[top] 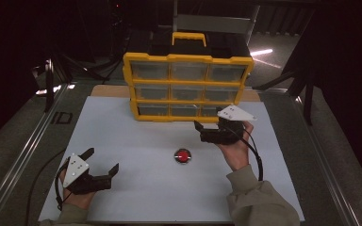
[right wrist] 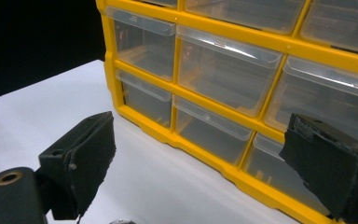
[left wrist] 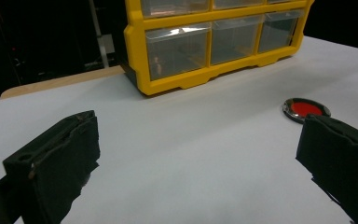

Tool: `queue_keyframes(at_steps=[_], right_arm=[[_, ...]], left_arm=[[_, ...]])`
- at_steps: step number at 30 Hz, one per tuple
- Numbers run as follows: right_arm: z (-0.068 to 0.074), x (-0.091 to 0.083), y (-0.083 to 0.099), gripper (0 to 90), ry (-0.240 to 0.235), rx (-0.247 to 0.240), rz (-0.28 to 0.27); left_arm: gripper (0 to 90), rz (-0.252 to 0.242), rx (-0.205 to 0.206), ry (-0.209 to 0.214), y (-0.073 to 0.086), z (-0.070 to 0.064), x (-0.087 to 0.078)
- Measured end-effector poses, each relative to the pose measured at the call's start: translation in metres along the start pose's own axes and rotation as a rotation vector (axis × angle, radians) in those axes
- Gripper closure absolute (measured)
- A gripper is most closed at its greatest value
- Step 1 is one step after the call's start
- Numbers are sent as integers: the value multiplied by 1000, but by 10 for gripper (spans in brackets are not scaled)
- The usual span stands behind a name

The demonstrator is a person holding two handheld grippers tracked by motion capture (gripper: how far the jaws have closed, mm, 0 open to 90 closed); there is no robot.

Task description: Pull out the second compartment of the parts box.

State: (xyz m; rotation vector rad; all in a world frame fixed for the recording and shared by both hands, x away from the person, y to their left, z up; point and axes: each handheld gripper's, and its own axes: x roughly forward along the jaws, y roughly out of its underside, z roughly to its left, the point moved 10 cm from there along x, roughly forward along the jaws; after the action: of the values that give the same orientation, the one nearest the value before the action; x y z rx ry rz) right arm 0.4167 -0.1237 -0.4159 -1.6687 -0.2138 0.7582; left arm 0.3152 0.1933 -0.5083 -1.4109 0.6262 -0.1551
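In the high view, the yellow cabinet (top: 187, 87) with 9 clear drawers in 3 rows stands in the upper middle of the frame, at the far end of the white table (top: 136, 141). The right gripper (top: 208, 126) is just right of centre, close in front of the bottom row of the cabinet; its jaws are wide apart and hold nothing. The left gripper (top: 102, 161) is in the lower left, low over the table, also wide open and empty. A small red button (top: 183, 156) lies on the table between them, a little below centre.

In the left gripper view, the 2 black jaws rise from the bottom corners, far apart, with bare table between them. The button (left wrist: 306, 109) is at the right, just above the right jaw, and the cabinet (left wrist: 214, 42) is across the top.

In the right gripper view, the jaws stand wide open before the cabinet (right wrist: 242, 70), which takes the upper right. The bottom drawers (right wrist: 209, 130) are between the jaws, not touched.
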Motion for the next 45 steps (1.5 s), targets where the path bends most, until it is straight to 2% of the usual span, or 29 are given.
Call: queue_keyframes(at_steps=[11,20,32,38,45], right_arm=[[-2,18,-10,90,0,-10,-5],[-7,33,-17,91,5,2,-2],[-5,48,-30,85,24,-49,3],[-4,57,-33,84,29,-55,12],[-1,68,-34,85,42,-89,30]], left_arm=[[0,-1,1,0,0,0,0],[0,-3,1,1,0,0,0],[0,-4,1,3,0,0,0],[0,-5,2,3,-1,0,0],[0,-6,4,3,-1,0,-1]])
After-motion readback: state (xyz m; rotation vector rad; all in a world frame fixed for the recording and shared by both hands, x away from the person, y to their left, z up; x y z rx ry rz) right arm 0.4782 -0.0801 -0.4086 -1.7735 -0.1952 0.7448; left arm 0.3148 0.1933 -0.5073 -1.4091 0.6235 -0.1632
